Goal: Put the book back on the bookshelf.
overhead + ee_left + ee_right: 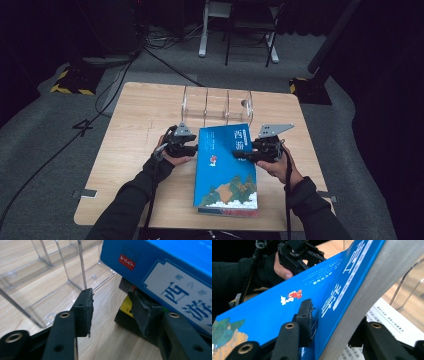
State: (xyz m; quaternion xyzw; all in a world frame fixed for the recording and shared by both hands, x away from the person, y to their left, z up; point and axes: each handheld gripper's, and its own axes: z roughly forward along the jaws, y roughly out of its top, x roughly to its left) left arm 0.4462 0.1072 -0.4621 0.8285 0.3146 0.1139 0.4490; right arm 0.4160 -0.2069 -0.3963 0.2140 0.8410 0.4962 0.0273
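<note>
A thick blue book [225,170] with Chinese title lettering lies lengthwise on the wooden table [135,125]. My right gripper [245,155] comes in at its right edge. In the right gripper view, one pad presses on the blue cover [274,312] and the other jaw sits under the grey page block, so the right gripper [334,315] is shut on the book. My left gripper [191,148] is at the book's left edge. There its jaws [110,297] stand apart over bare wood, and the book's corner [162,267] hangs above the right jaw.
A clear acrylic divider rack [217,107] stands just behind the book, close to the left jaw [50,277]. A white printed page [392,322] lies under the book's raised edge. The table's left half has free room. Cables and stands sit on the floor beyond.
</note>
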